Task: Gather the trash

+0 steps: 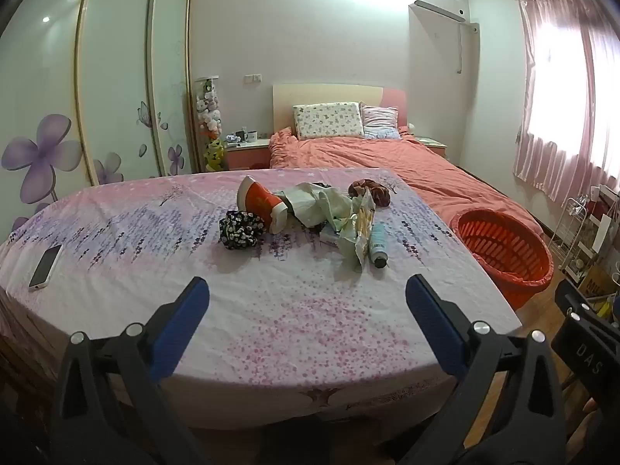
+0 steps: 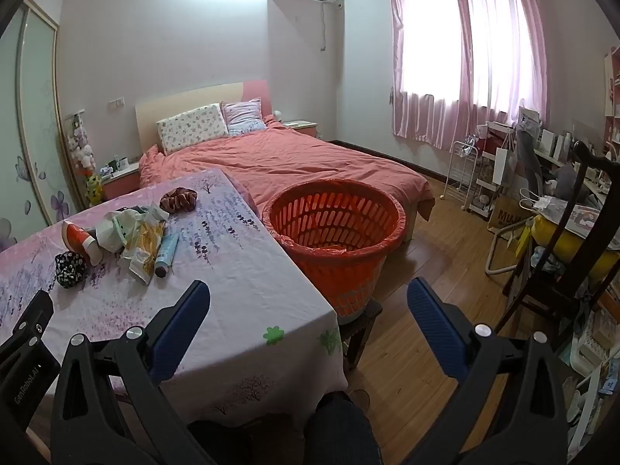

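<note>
On the table (image 1: 271, 310) with the flowery cloth, the trash sits in one heap near the middle: crumpled wrappers (image 1: 333, 209), a red paper cup (image 1: 263, 203) on its side and a blue tube (image 1: 378, 242). We've got both the left gripper (image 1: 308, 294) and right gripper (image 2: 308, 296) spread wide with nothing in them, well short of the pile. Best bet is probably grabbing the loose wrappers first, low and centred, then swinging right to the orange basket (image 2: 333, 248) just beside the table edge. Watch out for the scrunchies (image 1: 240, 228) in the mix and the phone (image 1: 45, 265) off left, those aren't trash
</note>
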`<state>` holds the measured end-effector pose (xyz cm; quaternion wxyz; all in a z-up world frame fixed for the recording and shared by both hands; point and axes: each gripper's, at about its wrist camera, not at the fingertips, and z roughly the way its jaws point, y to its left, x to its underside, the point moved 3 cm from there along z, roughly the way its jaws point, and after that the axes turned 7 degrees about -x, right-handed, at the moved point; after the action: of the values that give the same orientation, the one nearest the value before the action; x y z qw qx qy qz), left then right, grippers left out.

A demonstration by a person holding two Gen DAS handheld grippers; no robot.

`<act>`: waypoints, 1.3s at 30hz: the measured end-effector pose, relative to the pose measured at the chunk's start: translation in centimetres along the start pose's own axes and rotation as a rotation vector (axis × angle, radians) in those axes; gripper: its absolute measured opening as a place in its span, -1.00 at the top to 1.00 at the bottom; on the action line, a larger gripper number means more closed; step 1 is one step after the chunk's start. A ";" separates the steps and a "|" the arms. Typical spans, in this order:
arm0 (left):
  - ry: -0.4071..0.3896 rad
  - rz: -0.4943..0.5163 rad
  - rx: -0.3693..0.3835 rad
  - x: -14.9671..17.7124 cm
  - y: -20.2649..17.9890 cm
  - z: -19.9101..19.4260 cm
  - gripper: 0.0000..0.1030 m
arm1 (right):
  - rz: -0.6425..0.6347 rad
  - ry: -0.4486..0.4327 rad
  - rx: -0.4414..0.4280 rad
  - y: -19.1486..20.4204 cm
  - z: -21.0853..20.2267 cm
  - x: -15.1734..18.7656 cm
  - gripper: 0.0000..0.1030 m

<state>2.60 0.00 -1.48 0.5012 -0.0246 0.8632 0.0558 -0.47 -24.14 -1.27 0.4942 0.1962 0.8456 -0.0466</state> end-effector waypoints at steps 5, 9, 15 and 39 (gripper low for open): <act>0.001 -0.001 0.000 0.0 0.0 0.0 -0.93 | -0.002 0.000 0.002 0.0 0.0 0.0 -0.96; 0.001 -0.001 0.000 0.0 0.0 0.0 -0.93 | -0.002 -0.001 0.002 0.1 0.0 0.0 -0.96; 0.000 -0.002 0.000 0.0 0.0 0.0 -0.93 | -0.004 -0.003 0.003 0.0 -0.1 0.0 -0.96; 0.004 -0.003 0.002 0.0 0.0 0.0 -0.93 | -0.008 -0.002 0.004 0.1 0.1 0.1 -0.96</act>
<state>2.61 0.02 -1.50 0.4995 -0.0256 0.8642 0.0541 -0.39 -24.03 -1.34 0.4945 0.1937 0.8458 -0.0507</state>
